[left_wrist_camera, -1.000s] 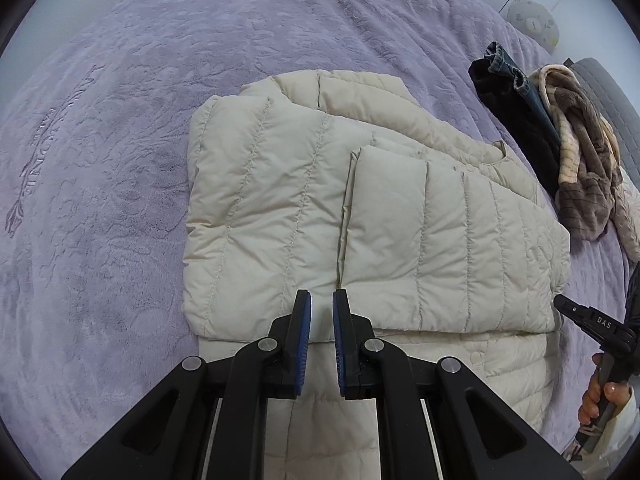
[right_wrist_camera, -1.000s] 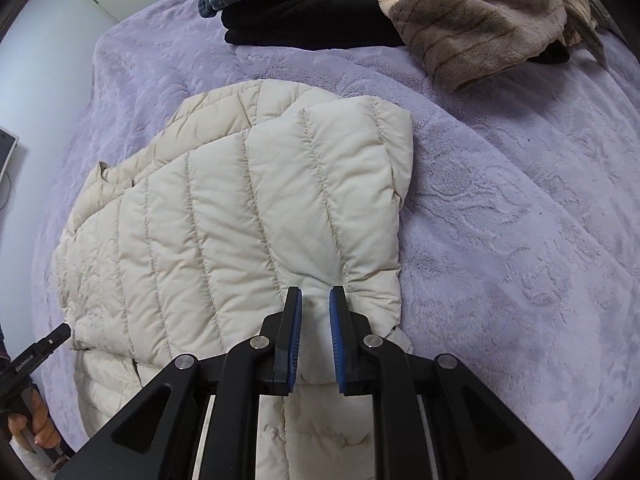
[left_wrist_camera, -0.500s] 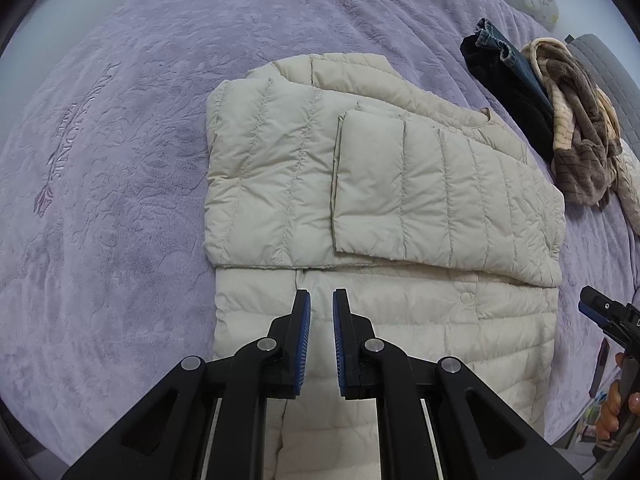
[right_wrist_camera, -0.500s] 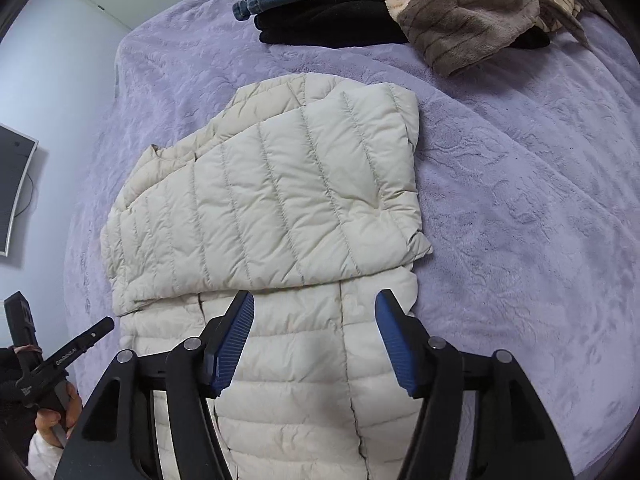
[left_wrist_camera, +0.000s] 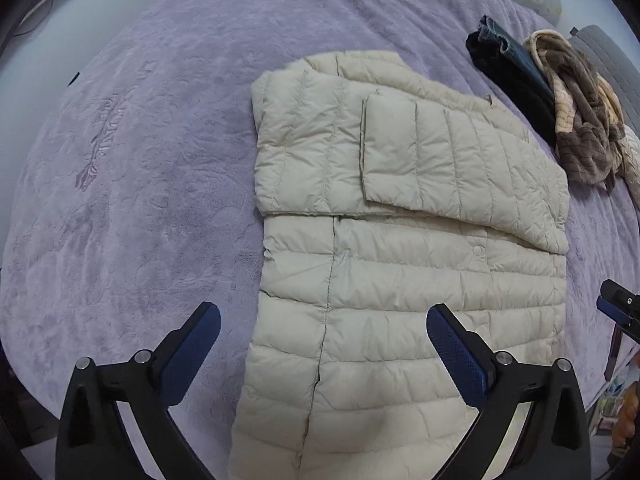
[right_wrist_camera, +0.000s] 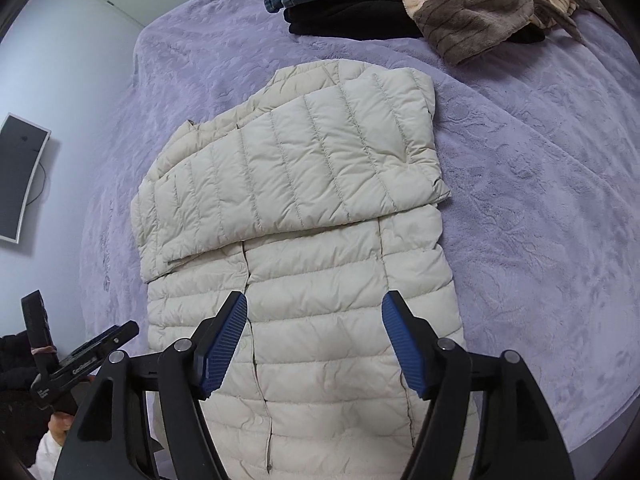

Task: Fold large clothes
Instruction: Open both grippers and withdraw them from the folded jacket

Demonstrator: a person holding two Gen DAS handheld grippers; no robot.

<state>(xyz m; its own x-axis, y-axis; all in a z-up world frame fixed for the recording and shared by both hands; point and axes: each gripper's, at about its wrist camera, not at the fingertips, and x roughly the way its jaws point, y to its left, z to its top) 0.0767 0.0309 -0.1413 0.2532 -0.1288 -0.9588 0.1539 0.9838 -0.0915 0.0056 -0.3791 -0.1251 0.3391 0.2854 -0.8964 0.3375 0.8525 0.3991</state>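
A cream quilted puffer jacket [left_wrist_camera: 400, 264] [right_wrist_camera: 304, 264] lies flat on the purple bed cover, both sleeves folded across its chest. My left gripper [left_wrist_camera: 323, 316] hangs above the jacket's lower left part, its jaws opening wide, nothing between the blue pads. My right gripper [right_wrist_camera: 315, 304] hovers over the jacket's lower body, jaws also opening, nothing held. In the left wrist view the right gripper's tip [left_wrist_camera: 618, 308] shows at the right edge. In the right wrist view the left gripper [right_wrist_camera: 80, 360] appears at lower left with a hand below it.
The purple embossed bed cover [left_wrist_camera: 140, 200] [right_wrist_camera: 540, 200] spreads all around. Folded jeans and dark clothes [right_wrist_camera: 340, 4] [left_wrist_camera: 508, 68] and a brown-beige heap [right_wrist_camera: 480, 4] [left_wrist_camera: 580, 128] lie at the far side. A monitor [right_wrist_camera: 20, 184] hangs on the left wall.
Both grippers let go of the folded sleeves, opened and drew back and upward, so more of the jacket's lower body shows. The left jaws opened only in the last half second.
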